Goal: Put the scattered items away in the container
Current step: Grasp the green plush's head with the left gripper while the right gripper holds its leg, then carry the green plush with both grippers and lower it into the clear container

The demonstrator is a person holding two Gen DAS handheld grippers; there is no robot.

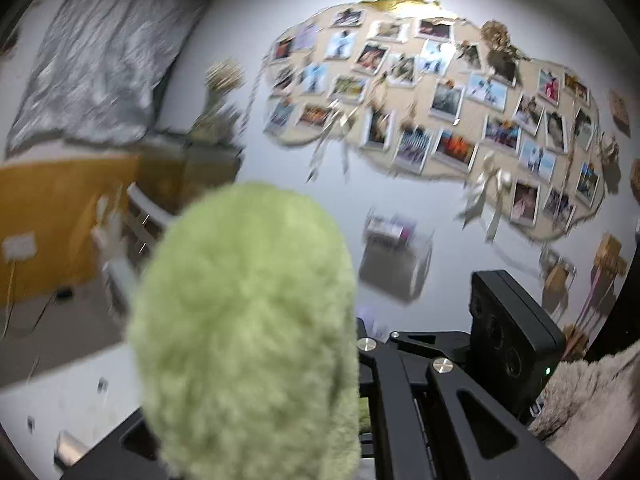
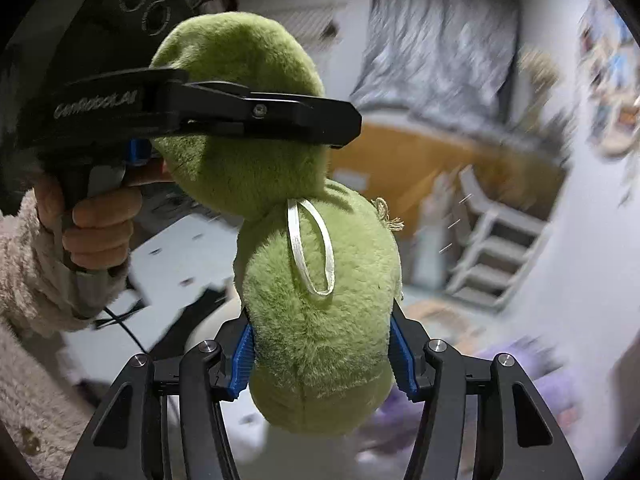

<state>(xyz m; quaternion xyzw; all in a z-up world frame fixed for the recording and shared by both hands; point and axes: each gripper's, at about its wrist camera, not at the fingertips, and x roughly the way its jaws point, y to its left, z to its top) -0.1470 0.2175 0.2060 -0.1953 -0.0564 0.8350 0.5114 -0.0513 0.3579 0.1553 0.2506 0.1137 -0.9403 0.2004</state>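
Left wrist view: a fuzzy pale-green plush toy [image 1: 244, 328] fills the picture from the centre down to six o'clock and hides the fingertips of the left gripper [image 1: 320, 420], which is clenched on the toy. At four o'clock the black body of the right gripper [image 1: 516, 344] shows side-on, with a fluffy beige sleeve [image 1: 592, 392] beyond it. On the white wall from twelve to three o'clock hangs a cloud-shaped board of pinned photographs [image 1: 432, 92]. A crinkled silver sheet [image 1: 96, 52] hangs at ten o'clock.

Right wrist view: the same green plush toy [image 2: 320, 320] stands upright through the centre, its lower lobe squeezed between the blue ribbed pads [image 2: 242, 360] of the right gripper [image 2: 322, 356], so this gripper is grasping the toy. A white ribbon loop [image 2: 310, 248] lies on its front. At ten o'clock the left gripper [image 2: 240, 114] crosses in front of the toy's upper lobe, held by a hand [image 2: 100, 220] in the beige sleeve [image 2: 36, 280] at eight o'clock. A white step stool [image 2: 492, 248] blurs at three o'clock.
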